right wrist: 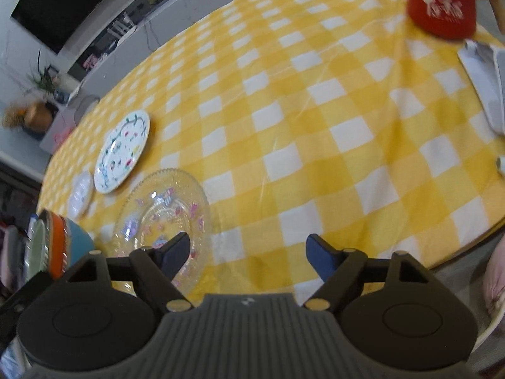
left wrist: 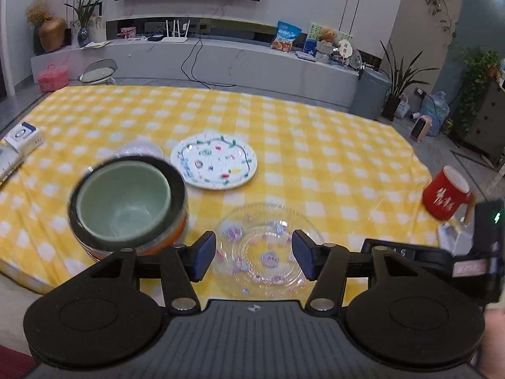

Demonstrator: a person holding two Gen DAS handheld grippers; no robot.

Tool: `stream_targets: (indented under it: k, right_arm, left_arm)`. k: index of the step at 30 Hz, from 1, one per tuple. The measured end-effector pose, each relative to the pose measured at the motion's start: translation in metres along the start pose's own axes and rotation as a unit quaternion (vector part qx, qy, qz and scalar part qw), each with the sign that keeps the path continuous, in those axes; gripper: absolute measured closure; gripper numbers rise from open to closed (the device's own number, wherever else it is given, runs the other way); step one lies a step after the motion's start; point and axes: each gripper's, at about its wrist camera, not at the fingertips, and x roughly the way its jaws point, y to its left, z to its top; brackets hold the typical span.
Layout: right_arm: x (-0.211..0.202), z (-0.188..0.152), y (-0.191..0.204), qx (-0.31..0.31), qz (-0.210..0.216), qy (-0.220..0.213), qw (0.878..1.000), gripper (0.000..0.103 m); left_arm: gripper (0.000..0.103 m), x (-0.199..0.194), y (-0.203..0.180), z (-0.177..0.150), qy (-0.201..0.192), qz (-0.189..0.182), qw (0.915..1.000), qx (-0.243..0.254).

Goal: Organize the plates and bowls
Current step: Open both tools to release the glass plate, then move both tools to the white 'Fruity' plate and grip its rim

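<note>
A clear glass plate (left wrist: pixel 268 249) with pink and purple prints lies on the yellow checked cloth, right below my left gripper (left wrist: pixel 254 257), whose jaws stand open above it with nothing gripped. To its left is a stack of bowls (left wrist: pixel 126 202), a pale green one on top, nested in a dark bowl over an orange one. Behind lies a white plate (left wrist: pixel 214 161) with coloured drawings. In the right wrist view the glass plate (right wrist: pixel 164 218) sits by the left finger of my right gripper (right wrist: pixel 249 254), which is open over bare cloth. The bowl stack (right wrist: pixel 53 246) shows at the left edge.
A small clear dish (left wrist: pixel 139 150) lies behind the stack. A red mug (left wrist: pixel 445 195) stands at the table's right edge, with a white flat object (right wrist: pixel 483 79) near it. A white box (left wrist: pixel 23 135) and a binder (left wrist: pixel 8 164) sit at the left edge. The cloth (right wrist: pixel 315 110) stretches wide on the right.
</note>
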Motion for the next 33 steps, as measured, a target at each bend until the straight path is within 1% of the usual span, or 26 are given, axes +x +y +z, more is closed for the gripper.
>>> stream_targets:
  k: [4, 8, 10, 13, 15, 18, 20, 22, 25, 27, 29, 30, 31, 32, 33]
  right_arm:
    - [-0.011, 0.004, 0.002, 0.008, 0.004, -0.023, 1.0, 0.024]
    - [-0.019, 0.015, 0.009, 0.009, 0.035, -0.024, 0.999, 0.025]
    - [-0.022, 0.02, 0.016, -0.006, 0.048, -0.027, 0.998, 0.025]
    - [-0.02, 0.029, 0.03, -0.044, 0.066, -0.021, 0.997, 0.024]
    - [-0.013, 0.037, 0.038, -0.067, 0.064, -0.019, 0.996, 0.024]
    - [0.002, 0.054, 0.048, -0.079, 0.037, -0.014, 0.996, 0.024]
    - [0.016, 0.067, 0.051, -0.081, 0.033, -0.007, 0.996, 0.024]
    - [0.032, 0.08, 0.054, -0.084, 0.042, 0.005, 0.996, 0.024]
    - [0.056, 0.098, 0.059, -0.079, 0.052, 0.02, 0.995, 0.025]
    - [0.071, 0.107, 0.062, -0.076, 0.051, 0.02, 0.996, 0.03]
    - [0.089, 0.114, 0.065, -0.074, 0.057, 0.027, 0.995, 0.035]
    - [0.098, 0.117, 0.067, -0.073, 0.063, 0.036, 0.995, 0.037]
    - [0.106, 0.119, 0.069, -0.071, 0.072, 0.044, 0.994, 0.039]
    - [0.114, 0.122, 0.071, -0.068, 0.082, 0.051, 0.993, 0.042]
    - [0.121, 0.123, 0.072, -0.065, 0.092, 0.058, 0.992, 0.042]
  left_arm:
    - [0.036, -0.016, 0.02, 0.024, -0.005, -0.022, 0.9997, -0.006]
    - [0.036, -0.018, 0.049, 0.048, -0.001, -0.019, 0.9997, -0.012]
    - [0.036, -0.016, 0.065, 0.062, 0.01, -0.024, 0.9997, -0.002]
    - [0.036, -0.008, 0.09, 0.081, 0.027, -0.03, 0.9991, 0.011]
    - [0.036, 0.001, 0.106, 0.092, 0.042, -0.024, 0.9988, 0.01]
    - [0.036, 0.02, 0.124, 0.111, 0.105, -0.023, 0.9942, -0.002]
    - [0.036, 0.03, 0.135, 0.121, 0.108, -0.033, 0.9935, -0.017]
    - [0.036, 0.045, 0.144, 0.132, 0.114, -0.05, 0.992, -0.016]
    - [0.036, 0.08, 0.154, 0.148, 0.146, -0.058, 0.9873, -0.019]
    - [0.036, 0.106, 0.15, 0.157, 0.168, -0.041, 0.9849, -0.004]
    - [0.036, 0.132, 0.147, 0.165, 0.174, -0.022, 0.9843, 0.022]
    - [0.036, 0.146, 0.146, 0.168, 0.178, -0.018, 0.9834, 0.031]
    - [0.037, 0.159, 0.145, 0.171, 0.186, -0.023, 0.9816, 0.038]
    - [0.037, 0.173, 0.145, 0.172, 0.199, -0.043, 0.9779, 0.047]
    - [0.038, 0.186, 0.145, 0.173, 0.219, -0.082, 0.9701, 0.066]
